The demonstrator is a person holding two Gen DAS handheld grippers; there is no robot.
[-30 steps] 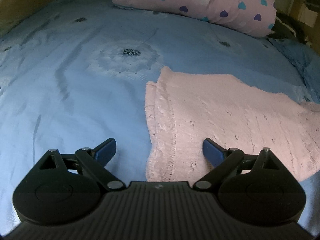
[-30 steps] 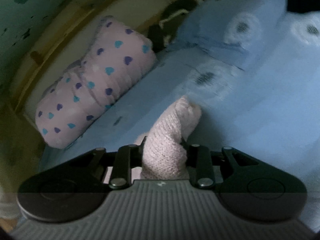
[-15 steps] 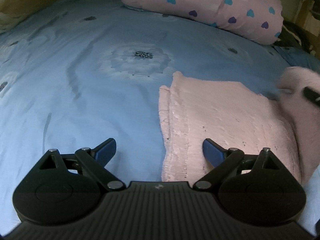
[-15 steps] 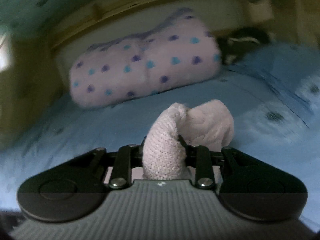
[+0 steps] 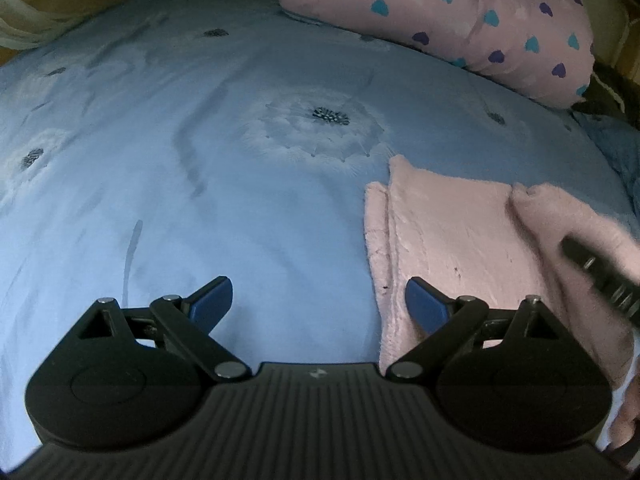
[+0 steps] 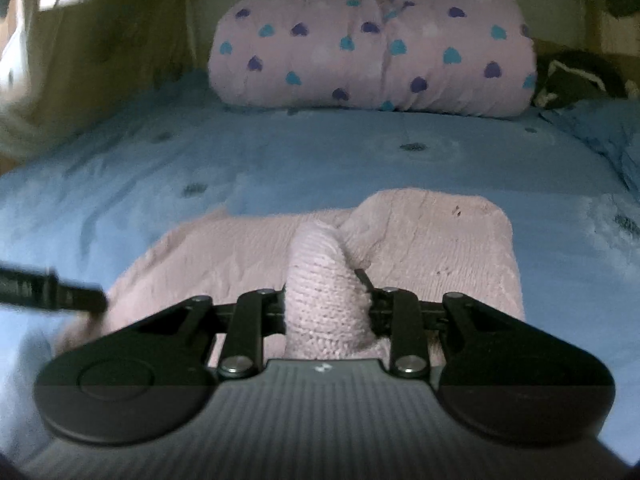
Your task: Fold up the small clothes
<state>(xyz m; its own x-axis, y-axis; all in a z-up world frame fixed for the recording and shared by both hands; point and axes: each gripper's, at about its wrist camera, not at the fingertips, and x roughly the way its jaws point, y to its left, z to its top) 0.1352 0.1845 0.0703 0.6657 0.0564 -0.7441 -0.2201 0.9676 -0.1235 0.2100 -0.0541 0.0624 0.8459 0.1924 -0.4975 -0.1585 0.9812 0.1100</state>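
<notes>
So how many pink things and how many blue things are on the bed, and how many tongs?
Pink things: 2, the knitted garment and the heart-print bundle.
Blue things: 1, the bedsheet.
Tongs: 2, the left tongs, open, and the right tongs, shut on the knitted garment.
Total: 5.

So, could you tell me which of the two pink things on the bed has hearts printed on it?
The pillow at the head of the bed, with blue and purple hearts. The knit garment pinched in the right gripper is plain pink.

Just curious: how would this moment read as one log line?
right claw: shut on pink knit | left claw: open, empty | knit on blue bedspread
</notes>
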